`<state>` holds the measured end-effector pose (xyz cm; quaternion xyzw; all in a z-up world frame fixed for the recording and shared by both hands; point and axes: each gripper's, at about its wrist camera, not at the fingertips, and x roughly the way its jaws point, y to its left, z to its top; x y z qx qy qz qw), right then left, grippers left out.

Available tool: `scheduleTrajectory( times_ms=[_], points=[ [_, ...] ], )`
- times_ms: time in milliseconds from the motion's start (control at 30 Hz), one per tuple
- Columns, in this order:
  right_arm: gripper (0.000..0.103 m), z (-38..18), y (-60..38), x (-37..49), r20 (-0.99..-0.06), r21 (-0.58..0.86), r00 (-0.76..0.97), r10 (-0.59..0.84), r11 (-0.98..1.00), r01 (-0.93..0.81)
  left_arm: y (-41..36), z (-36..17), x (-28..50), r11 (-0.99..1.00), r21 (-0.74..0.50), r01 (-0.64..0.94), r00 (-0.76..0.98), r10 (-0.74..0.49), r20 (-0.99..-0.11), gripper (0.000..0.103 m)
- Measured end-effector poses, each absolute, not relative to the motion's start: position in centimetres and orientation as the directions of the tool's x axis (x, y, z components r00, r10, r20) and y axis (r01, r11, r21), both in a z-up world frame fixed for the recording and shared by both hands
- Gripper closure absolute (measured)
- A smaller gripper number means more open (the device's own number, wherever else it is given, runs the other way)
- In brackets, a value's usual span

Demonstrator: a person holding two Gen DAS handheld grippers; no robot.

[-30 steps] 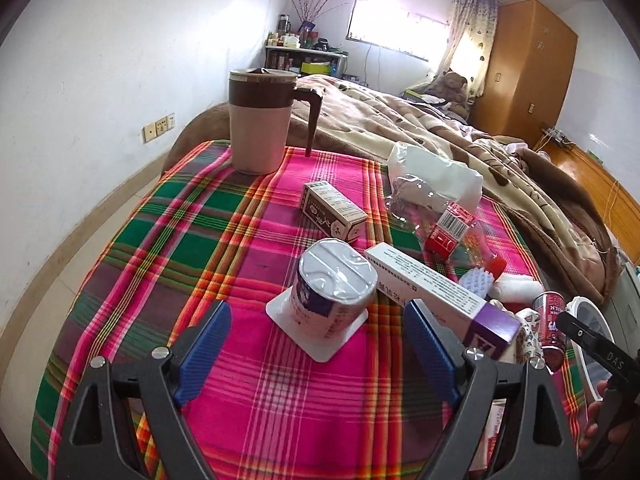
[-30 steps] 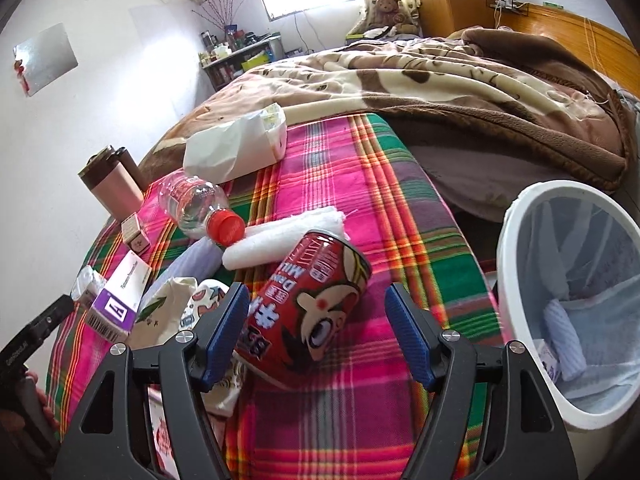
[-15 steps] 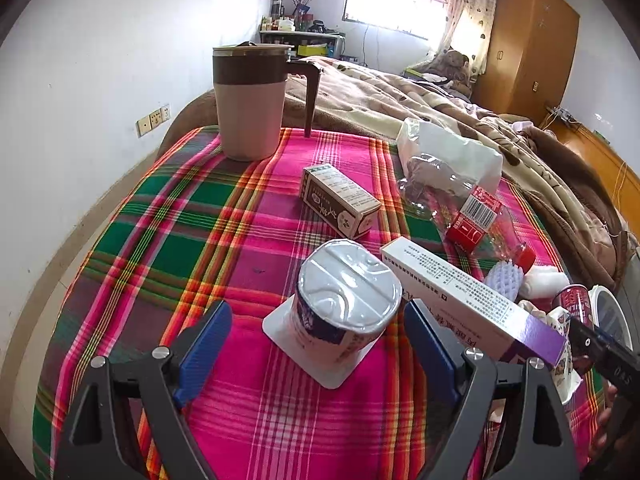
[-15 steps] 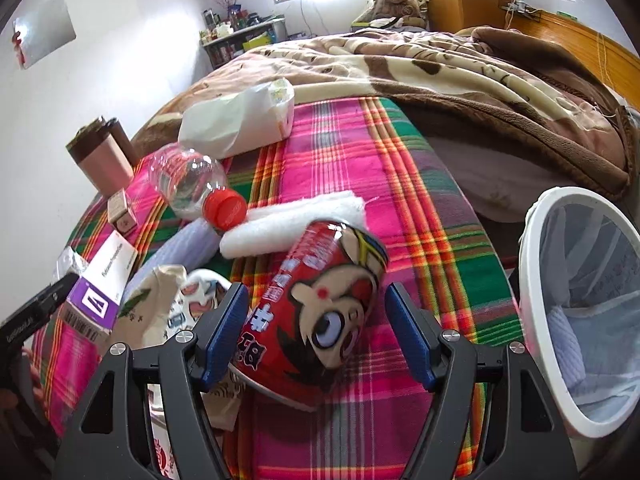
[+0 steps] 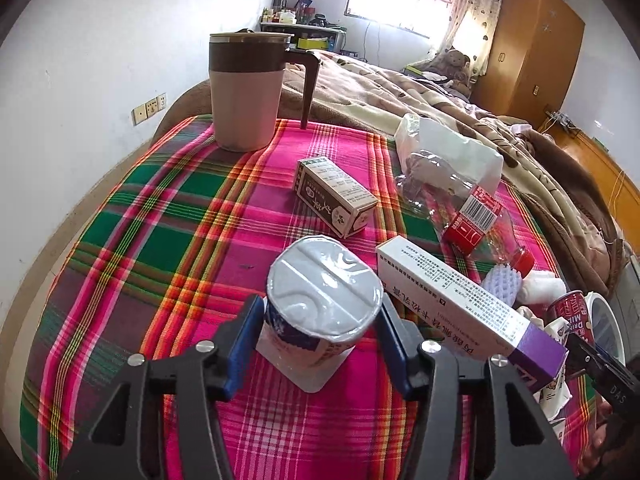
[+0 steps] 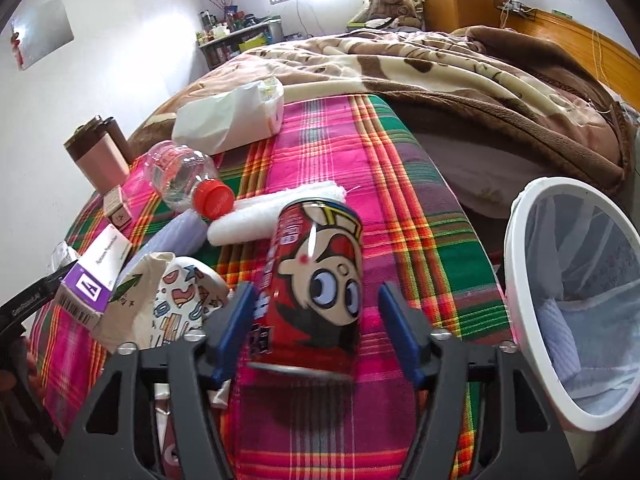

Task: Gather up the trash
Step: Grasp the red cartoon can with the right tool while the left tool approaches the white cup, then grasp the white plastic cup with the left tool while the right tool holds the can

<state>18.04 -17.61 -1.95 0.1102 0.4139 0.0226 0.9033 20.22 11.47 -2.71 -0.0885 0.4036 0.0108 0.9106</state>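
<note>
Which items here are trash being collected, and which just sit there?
In play: yogurt cup between the closing left gripper; red can between the closing right gripper; white bin.
Lying about: mug, tissue pack.

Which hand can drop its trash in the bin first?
Right, probably. The right gripper has its jaws closing around the red can, and the white bin stands just beside it. The left gripper is farther off.
</note>
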Motion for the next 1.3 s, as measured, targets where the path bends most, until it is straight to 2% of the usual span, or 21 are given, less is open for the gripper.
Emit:
scheduleTrajectory(
  times_ms=[700,1300],
  points=[
    [0.048,-0.6,-18.1,16.0,-0.667,0.277,0.722,0.183,0.961,0.012,10.3,0.1,16.9,0.985,-0.163,-0.06,0.732,-0.068,-0.678,0.045],
    [0.048,1.9,-20.9,13.0,-0.599,0.31,0.78,0.18,0.951,0.019,3.9,3.7,13.6,0.982,-0.163,0.091,0.768,-0.174,-0.616,0.046]
  ],
)
